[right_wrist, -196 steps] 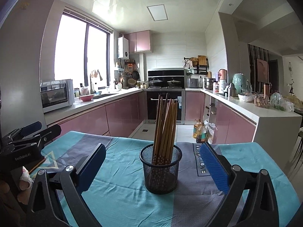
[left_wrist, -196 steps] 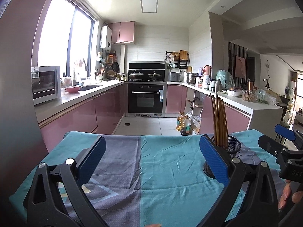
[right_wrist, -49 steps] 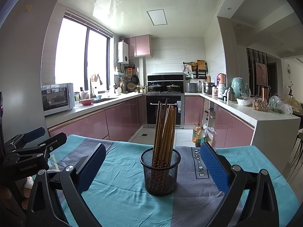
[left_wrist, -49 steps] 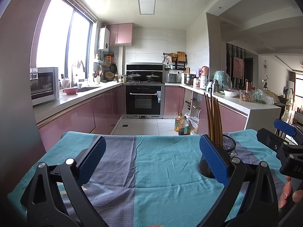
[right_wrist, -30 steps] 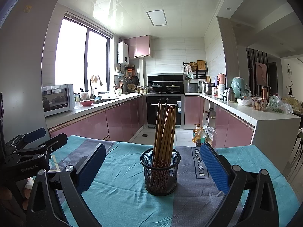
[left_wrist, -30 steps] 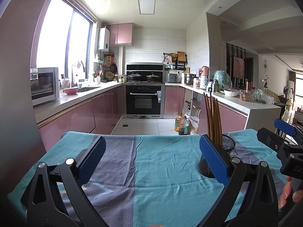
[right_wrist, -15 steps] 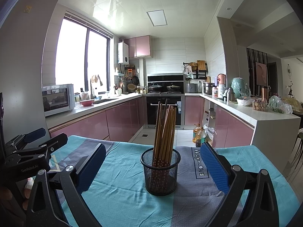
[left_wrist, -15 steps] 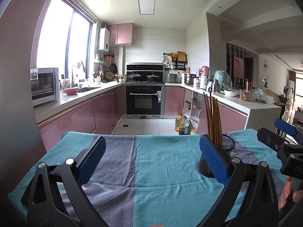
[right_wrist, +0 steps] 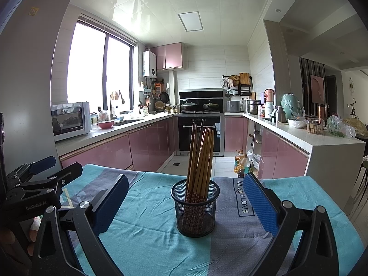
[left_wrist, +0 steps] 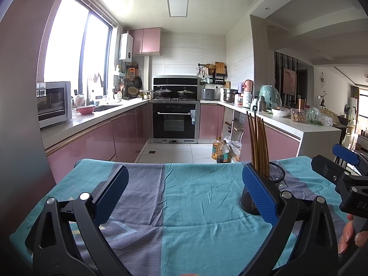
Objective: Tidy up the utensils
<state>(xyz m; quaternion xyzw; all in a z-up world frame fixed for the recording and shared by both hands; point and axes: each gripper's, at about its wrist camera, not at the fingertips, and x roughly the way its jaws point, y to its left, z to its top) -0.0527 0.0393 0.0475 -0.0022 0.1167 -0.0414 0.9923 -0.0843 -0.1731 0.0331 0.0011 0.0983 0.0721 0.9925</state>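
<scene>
Since both our tongs are wide open w/ nothing held, chopsticks (right_wrist: pixel 199 158) stand upright in the mesh cup (right_wrist: pixel 195 209), frame center, dead ahead of right gripper (right_wrist: pixel 184 203). Left gripper (left_wrist: pixel 184 196) sees it lower right, so right's nearer imo.

mesh cup (left_wrist: pixel 273 185) now a little higher and more left in the left wrist frame than 6.5 s ago, chopsticks (right_wrist: pixel 200 158) slightly lower in the right wrist frame

The left gripper (left_wrist: pixel 184 193) hangs wide apart over the teal and grey tablecloth (left_wrist: pixel 195 197). Just behind its right jaw stands a black mesh holder (left_wrist: pixel 274 177) of upright wooden chopsticks (left_wrist: pixel 257 145). Beyond that jaw, the right gripper (left_wrist: pixel 342 168) shows.
</scene>
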